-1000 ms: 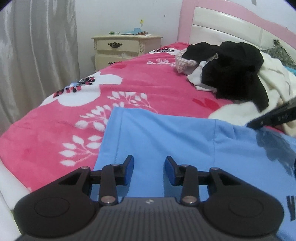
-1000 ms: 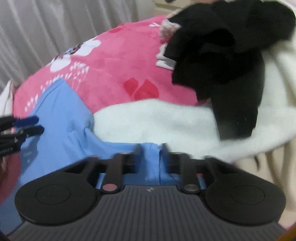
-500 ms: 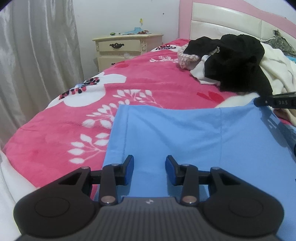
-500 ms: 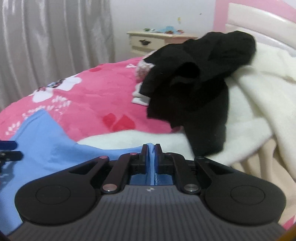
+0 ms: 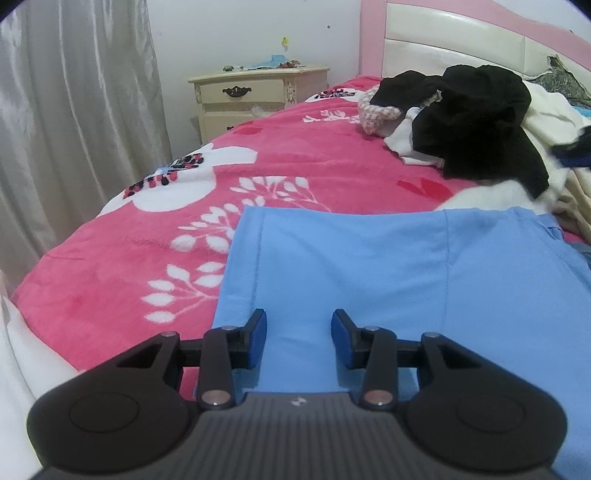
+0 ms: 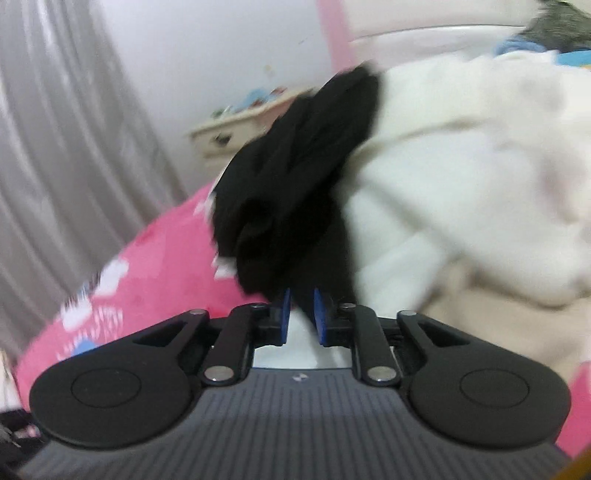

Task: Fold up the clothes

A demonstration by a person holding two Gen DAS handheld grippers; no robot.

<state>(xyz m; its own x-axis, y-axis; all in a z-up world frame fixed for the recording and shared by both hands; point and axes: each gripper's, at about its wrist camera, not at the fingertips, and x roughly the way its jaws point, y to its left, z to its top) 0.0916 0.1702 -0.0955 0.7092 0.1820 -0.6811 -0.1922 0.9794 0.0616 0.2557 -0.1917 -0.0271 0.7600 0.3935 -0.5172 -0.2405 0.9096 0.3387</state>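
A light blue garment [image 5: 369, 277] lies spread flat on the pink flowered blanket [image 5: 258, 162]. My left gripper [image 5: 298, 332] hovers over its near edge, open, with only flat cloth below the gap. In the blurred right wrist view, my right gripper [image 6: 302, 314] is up close to a heap of black clothing [image 6: 295, 192] and a white fleece [image 6: 461, 166]. Its jaws are opening, a narrow gap shows, and no cloth is pinched between them. The left wrist view shows the same black heap [image 5: 480, 122] beyond the blue garment's far edge.
A cream nightstand [image 5: 258, 96] stands against the wall past the bed. A grey curtain [image 5: 74, 129] hangs on the left, and a pink and white headboard [image 5: 443, 33] is at the back right. A small knitted pink item [image 5: 376, 114] lies beside the black heap.
My right gripper let go of the blue cloth's far corner, rolled and swung away toward the black and white pile. The blue garment now lies flatter. My left gripper stayed put.
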